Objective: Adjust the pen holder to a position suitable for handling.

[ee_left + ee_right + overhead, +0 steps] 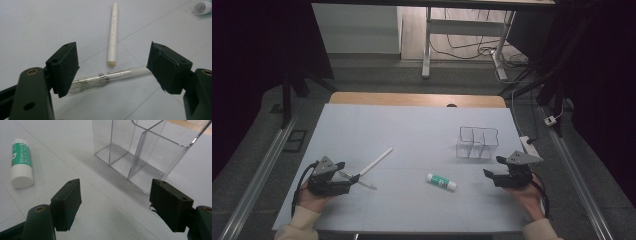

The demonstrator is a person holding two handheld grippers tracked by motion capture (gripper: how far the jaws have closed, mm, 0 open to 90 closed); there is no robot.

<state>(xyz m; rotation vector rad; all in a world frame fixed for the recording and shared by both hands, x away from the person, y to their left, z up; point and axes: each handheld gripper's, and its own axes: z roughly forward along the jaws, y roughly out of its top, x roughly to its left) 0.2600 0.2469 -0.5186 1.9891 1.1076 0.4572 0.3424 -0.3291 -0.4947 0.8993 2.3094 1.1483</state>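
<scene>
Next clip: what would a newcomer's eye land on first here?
Probably the left gripper, jaws open on either side of a clear-barrelled pen lying on the table, with a white pen just beyond it. Next, the clear divided organizer standing far right, ahead of the open right gripper, and the green-and-white glue stick lying between the two hands.

We look down from overhead toward 12 o'clock; both claw cameras sit close, low over the tabletop (377, 125), sharing the glue stick (442, 181).
</scene>
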